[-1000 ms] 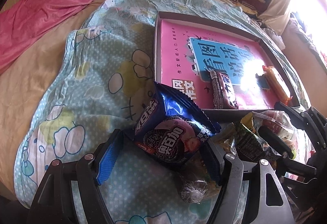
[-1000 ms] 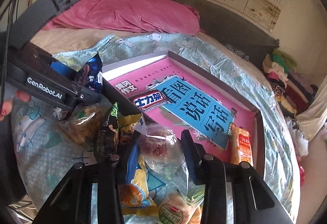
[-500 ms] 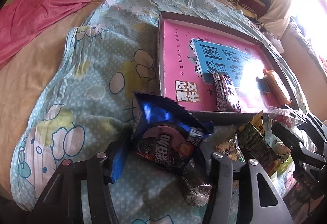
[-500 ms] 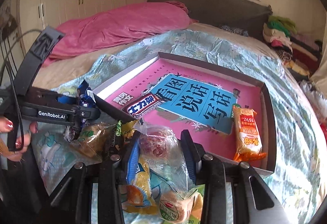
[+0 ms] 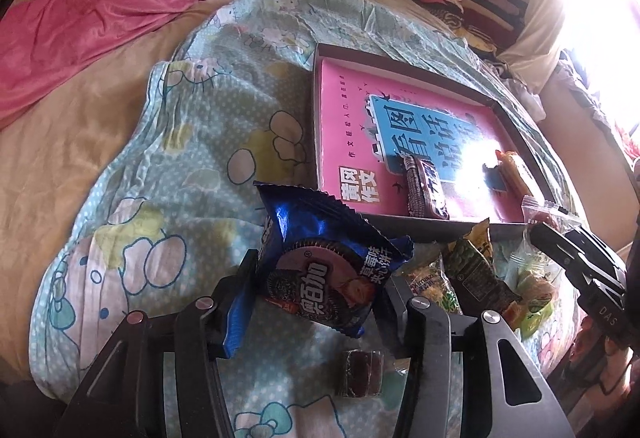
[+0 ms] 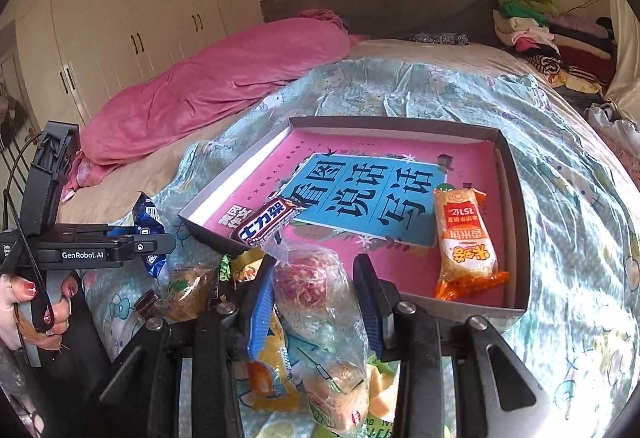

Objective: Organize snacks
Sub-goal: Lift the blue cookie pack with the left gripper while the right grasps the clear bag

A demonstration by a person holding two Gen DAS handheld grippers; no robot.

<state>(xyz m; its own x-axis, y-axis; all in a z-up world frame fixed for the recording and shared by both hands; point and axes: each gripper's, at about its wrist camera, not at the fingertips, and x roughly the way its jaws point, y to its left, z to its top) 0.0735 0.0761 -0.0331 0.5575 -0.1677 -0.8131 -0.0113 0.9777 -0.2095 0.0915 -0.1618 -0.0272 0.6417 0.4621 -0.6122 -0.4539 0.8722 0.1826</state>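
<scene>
A blue Oreo cookie packet (image 5: 320,270) is pinched between the jaws of the left gripper (image 5: 316,302), the blue pads pressed against its two sides, and it is held just above the patterned bedspread (image 5: 168,174). A small dark wrapped candy (image 5: 360,374) lies on the bedspread beneath it. A clear plastic bag with a reddish snack (image 6: 316,286) is clamped in the right gripper (image 6: 316,302), above a heap of loose snack packets (image 6: 280,378). Beyond both grippers a shallow cardboard box (image 6: 516,222) lined in pink is seen on the bed; a dark chocolate bar (image 6: 268,226) lies at its near left corner and an orange snack packet (image 6: 466,242) near its right wall. A hand (image 6: 36,302) is seen gripping the left gripper's handle.
</scene>
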